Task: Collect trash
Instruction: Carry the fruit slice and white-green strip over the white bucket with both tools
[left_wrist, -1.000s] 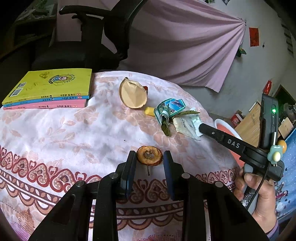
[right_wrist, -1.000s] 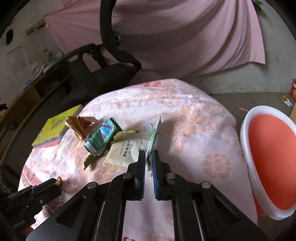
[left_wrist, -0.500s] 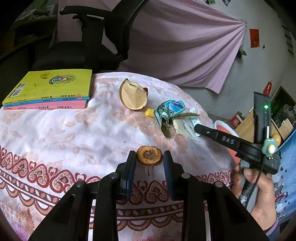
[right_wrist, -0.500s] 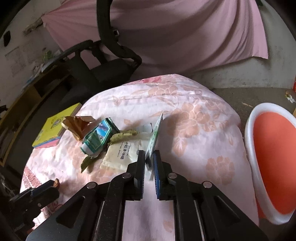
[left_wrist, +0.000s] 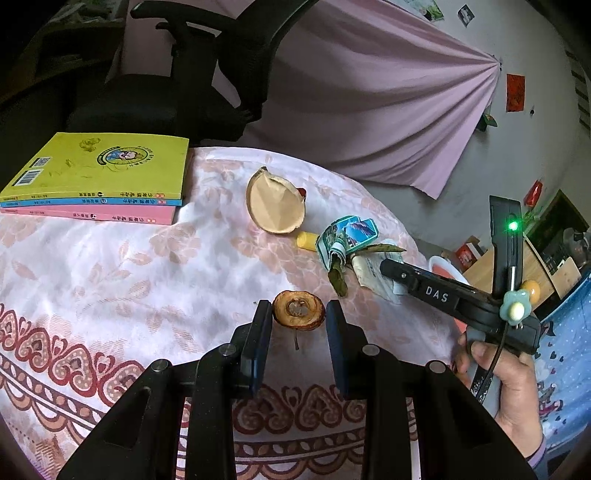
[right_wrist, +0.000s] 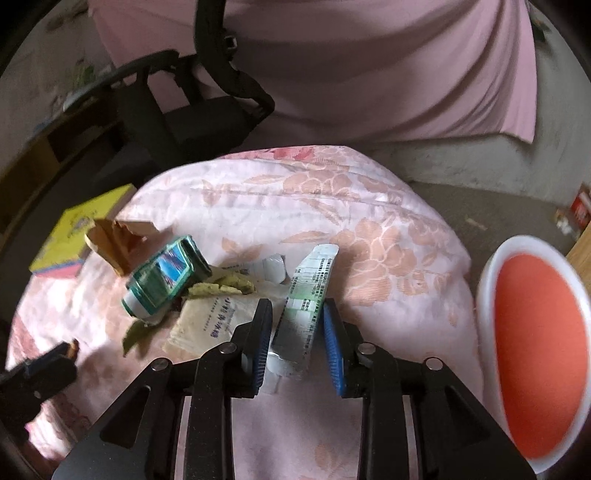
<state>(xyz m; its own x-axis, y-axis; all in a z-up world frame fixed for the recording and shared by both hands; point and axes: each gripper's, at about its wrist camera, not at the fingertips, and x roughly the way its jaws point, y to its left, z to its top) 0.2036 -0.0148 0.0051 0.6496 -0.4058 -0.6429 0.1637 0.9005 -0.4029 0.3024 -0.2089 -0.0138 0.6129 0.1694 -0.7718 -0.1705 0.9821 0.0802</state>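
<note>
My left gripper (left_wrist: 298, 323) is shut on a brown, round dried fruit core (left_wrist: 298, 313), held just above the tablecloth (left_wrist: 110, 266). My right gripper (right_wrist: 297, 332) has its jaws opening. A green-and-white wrapper (right_wrist: 310, 291) lies between them on the cloth, and the pads no longer press on it. Left of it sits a pile: a crumpled green-blue packet (right_wrist: 166, 277), a dry leaf (right_wrist: 221, 286) and a beige sachet (right_wrist: 207, 317). Torn brown paper (left_wrist: 275, 206) lies farther back. In the left wrist view the right gripper (left_wrist: 391, 269) reaches over that pile.
A bin with a white rim (right_wrist: 487, 280) and orange inside stands on the floor right of the table. Three stacked books (left_wrist: 96, 177) lie at the table's far left. A black office chair (left_wrist: 177, 92) stands behind the table, before a pink curtain. A small yellow object (left_wrist: 306, 240) lies by the packet.
The right jaws have spread apart and let go of the green-and-white wrapper, which now lies flatter between them. The right gripper has shifted slightly. The left gripper has stayed still with the core.
</note>
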